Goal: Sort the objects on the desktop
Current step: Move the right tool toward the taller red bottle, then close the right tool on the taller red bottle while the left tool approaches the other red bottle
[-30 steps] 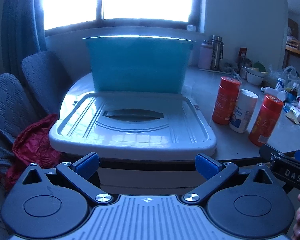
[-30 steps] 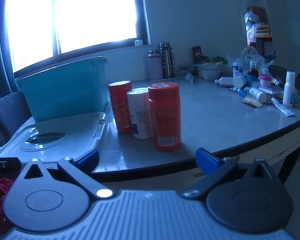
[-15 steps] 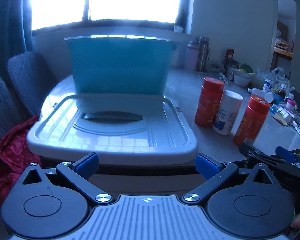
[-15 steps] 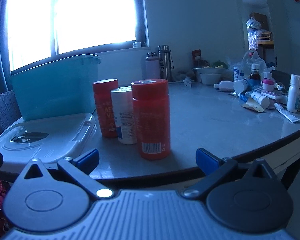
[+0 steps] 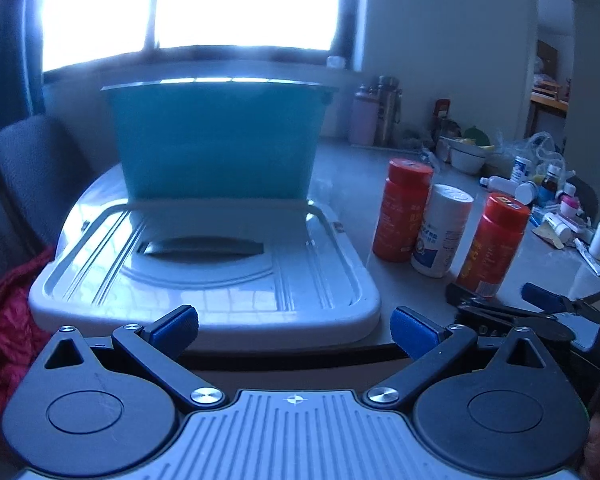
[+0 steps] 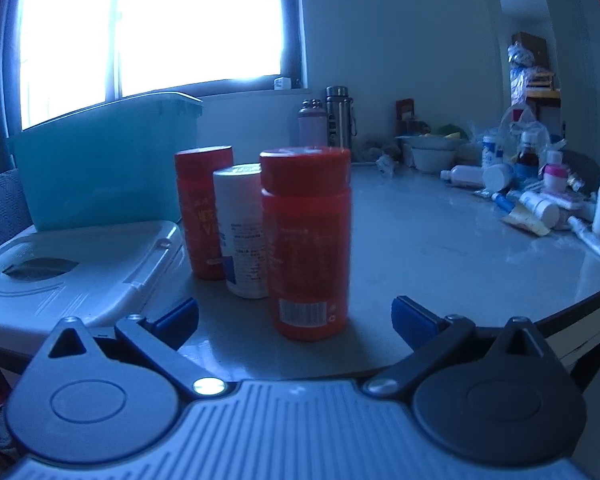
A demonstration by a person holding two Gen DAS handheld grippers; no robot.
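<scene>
On the table (image 6: 440, 240), we are facing the near red bottle (image 6: 306, 240) with right gripper (image 6: 295, 318) wide and empty; it is looking rigid, light, slippery, so we are aiming mid-body.

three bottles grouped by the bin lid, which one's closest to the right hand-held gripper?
The front red bottle with the barcode, directly ahead of the open right hand-held gripper. The white bottle and the other red bottle stand behind it, to its left.
</scene>
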